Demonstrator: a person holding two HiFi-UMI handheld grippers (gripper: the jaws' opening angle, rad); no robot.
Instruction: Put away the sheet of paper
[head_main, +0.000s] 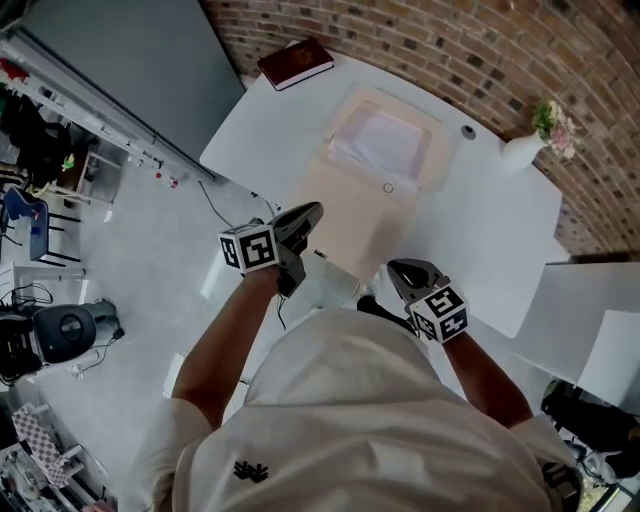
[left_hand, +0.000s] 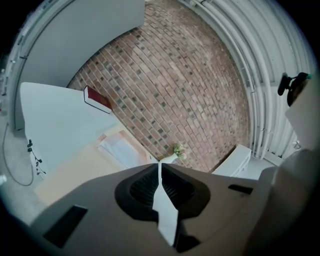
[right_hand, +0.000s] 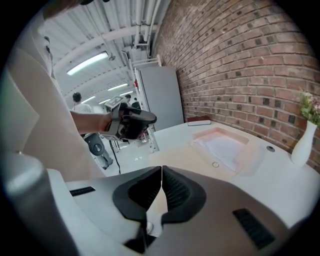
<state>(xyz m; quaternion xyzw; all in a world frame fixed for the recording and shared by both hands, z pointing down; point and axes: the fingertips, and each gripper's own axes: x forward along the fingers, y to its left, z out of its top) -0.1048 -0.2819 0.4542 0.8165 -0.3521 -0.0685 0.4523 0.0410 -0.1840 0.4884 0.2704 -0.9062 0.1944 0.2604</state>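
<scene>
white sheet of paper (head_main: 381, 141) lies inside an open beige flat case (head_main: 352, 218) on the white table (head_main: 480, 235), apparently already stowed; left gripper (head_main: 308, 214) and right gripper (head_main: 401, 271) hover near the body, jaws clenched on nothing

My jaws are showing matt dark plastic with ribbed pads (left_hand: 144, 188). The table (head_main: 480, 230) is looking smooth and matt white, the sheet of paper (head_main: 385, 140) flat and pale, the brick wall (head_main: 450, 50) rough.

You see table (head_main: 480, 230) white | book (head_main: 295, 62) dark red | wall (head_main: 480, 50) red-brown brick | folder (head_main: 355, 210) pale beige | paper (head_main: 385, 140) white | vase (head_main: 520, 150) white | cubes (head_main: 250, 247) black-and-white squares
</scene>
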